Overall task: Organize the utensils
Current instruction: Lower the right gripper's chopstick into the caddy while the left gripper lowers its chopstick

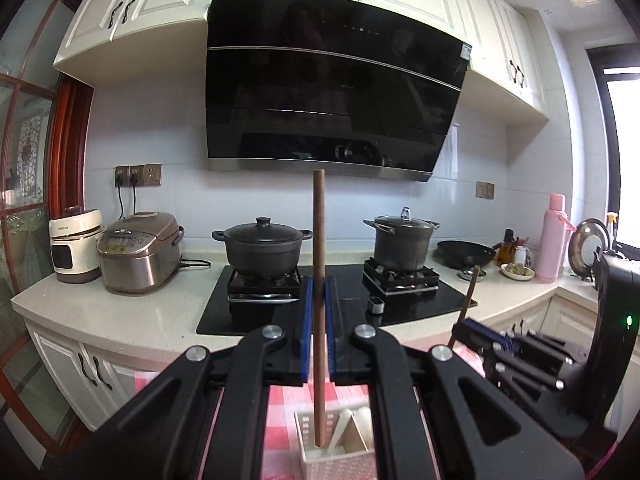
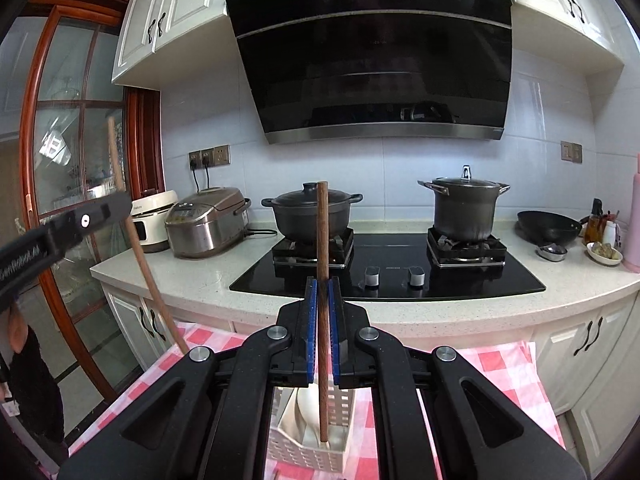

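My left gripper (image 1: 319, 292) is shut on a brown wooden chopstick (image 1: 318, 248) held upright, its lower end inside a white slotted utensil holder (image 1: 320, 458) below. My right gripper (image 2: 323, 288) is shut on a second brown chopstick (image 2: 322, 240), also upright, its lower end in the same holder (image 2: 308, 454), which holds a white spoon (image 2: 306, 404). The right gripper shows at the right of the left wrist view (image 1: 486, 338). The left gripper shows at the left of the right wrist view (image 2: 72, 222) with its chopstick (image 2: 136, 248) slanting.
The holder stands on a pink checked cloth (image 2: 496, 368) in front of a kitchen counter (image 2: 192, 280). On the counter are a black hob (image 2: 388, 276) with two pots (image 2: 310, 212), a rice cooker (image 2: 206, 222), a wok (image 2: 548, 226) and a pink bottle (image 1: 554, 238).
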The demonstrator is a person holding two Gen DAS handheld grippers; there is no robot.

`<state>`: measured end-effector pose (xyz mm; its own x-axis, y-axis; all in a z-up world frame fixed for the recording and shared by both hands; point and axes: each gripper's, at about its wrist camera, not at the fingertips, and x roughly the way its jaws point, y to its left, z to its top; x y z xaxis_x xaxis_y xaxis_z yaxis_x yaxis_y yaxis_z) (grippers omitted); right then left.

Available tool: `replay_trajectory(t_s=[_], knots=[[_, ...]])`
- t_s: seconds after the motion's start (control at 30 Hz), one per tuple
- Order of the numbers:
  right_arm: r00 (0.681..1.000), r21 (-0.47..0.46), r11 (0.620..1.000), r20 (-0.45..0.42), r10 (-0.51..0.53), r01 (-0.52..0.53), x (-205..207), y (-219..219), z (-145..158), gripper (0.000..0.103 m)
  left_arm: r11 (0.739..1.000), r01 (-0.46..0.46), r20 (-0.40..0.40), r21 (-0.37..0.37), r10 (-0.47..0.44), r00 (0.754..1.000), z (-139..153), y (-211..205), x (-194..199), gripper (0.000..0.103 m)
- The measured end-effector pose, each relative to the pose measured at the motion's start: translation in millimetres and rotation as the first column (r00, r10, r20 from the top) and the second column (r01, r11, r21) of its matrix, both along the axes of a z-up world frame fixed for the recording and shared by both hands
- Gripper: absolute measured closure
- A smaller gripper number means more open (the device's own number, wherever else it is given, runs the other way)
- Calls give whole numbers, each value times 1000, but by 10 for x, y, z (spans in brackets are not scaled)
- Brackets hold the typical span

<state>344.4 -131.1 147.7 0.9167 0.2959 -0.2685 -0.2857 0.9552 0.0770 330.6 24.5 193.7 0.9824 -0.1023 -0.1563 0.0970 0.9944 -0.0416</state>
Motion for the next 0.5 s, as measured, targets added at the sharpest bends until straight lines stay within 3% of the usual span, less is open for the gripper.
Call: replay_trajectory(t_s=[0.2,0.5], knots=[[997,12,1000,-71,3,-3,243,15,-249,97,999,9,-99,-36,-12,995,-323,51,404,97],[980,7,999,-193,39,-38,444,151,-580,97,998,33,-260,-56,-46,965,-895,125,719,97]])
